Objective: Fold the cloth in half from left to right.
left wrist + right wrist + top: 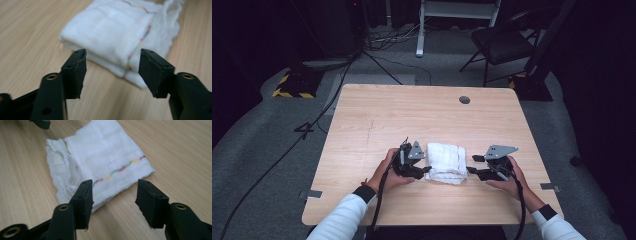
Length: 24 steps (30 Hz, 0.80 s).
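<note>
Folded white cloth (446, 162) w/ coloured stitching is lying on wooden table (377, 115), near-centre, btwn both tools. Left gripper (428, 169) is sitting just left of it, jaws spread wide, holding nothing. Right gripper (470, 170) is sitting just right of it, jaws likewise gaping, nothing gripped. Both are pointing at cloth's near corners.

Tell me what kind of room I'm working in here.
Likely a lab or recording studio rather than a home: dark surroundings, cables across grey carpet, a hazard-striped stand base, and a lone wooden table holding a folded white cloth.
</note>
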Motion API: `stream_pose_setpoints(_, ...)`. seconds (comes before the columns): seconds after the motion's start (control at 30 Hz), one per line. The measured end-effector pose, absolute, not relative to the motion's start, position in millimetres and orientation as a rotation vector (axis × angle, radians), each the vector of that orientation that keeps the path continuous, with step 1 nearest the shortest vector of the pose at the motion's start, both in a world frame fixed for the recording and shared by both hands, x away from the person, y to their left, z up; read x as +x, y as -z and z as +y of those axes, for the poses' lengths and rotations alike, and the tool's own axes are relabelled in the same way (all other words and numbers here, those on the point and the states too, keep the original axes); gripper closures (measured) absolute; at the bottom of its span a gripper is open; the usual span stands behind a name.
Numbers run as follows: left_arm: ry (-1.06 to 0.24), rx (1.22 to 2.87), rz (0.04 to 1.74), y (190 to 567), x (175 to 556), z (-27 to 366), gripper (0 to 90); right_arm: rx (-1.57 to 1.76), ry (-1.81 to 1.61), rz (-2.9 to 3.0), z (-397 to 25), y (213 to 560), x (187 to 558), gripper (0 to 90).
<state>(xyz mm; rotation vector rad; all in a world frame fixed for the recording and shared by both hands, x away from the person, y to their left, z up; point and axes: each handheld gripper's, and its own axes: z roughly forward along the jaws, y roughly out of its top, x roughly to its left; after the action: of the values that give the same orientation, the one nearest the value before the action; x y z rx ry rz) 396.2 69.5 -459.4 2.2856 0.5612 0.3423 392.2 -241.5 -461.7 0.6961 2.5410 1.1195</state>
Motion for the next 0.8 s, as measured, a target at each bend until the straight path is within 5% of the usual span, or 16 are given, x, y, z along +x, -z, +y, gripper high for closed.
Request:
stream_pose_setpoints(0.27,-0.336,2.385,0.489,469,401,38,26.8,0.659,-1.076,2.574,-221,465,398,37.6)
stream_pose_setpoints(0.8,-0.365,2.394,0.491,479,388,51,20.5,0.602,-0.995,2.654,-216,480,385,32.5)
